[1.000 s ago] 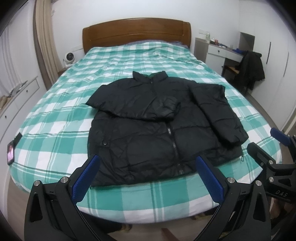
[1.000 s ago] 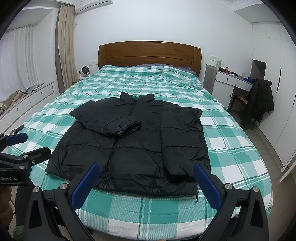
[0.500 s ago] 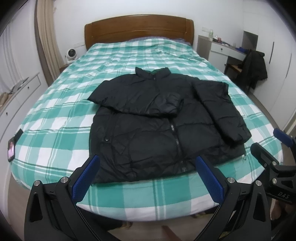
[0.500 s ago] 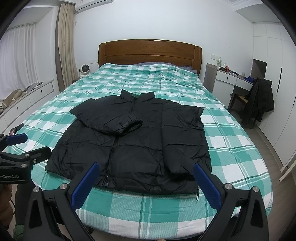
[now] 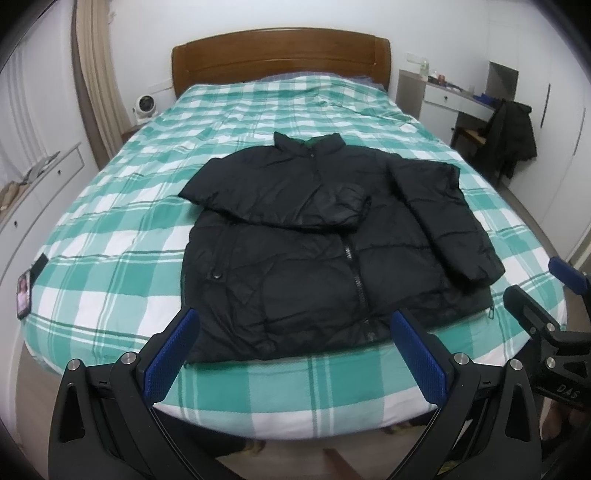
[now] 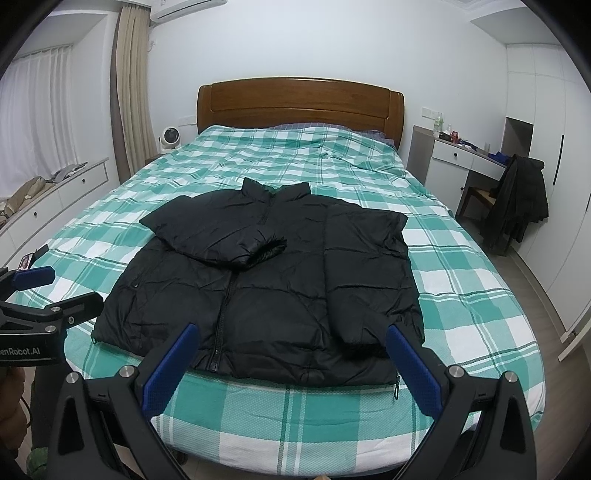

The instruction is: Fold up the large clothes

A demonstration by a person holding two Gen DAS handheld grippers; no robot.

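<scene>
Left gripper [image 5: 295, 339] open before jacket [image 5: 325, 251] hem.

Pretty standard bedroom: white walls, wooden headboard [image 6: 301, 101], bed [image 6: 461, 295] with a green-and-white checked cover. Beige curtain [image 6: 129, 85] and sheer white curtain [image 6: 33, 110] on the left, air conditioner [image 6: 186, 5] above. Small white fan [image 6: 170, 138] beside the bed, white desk [image 6: 467, 157] on the right with a dark coat [image 6: 517, 199] draped over the chair. Greyish wood floor [image 6: 576, 387].
</scene>
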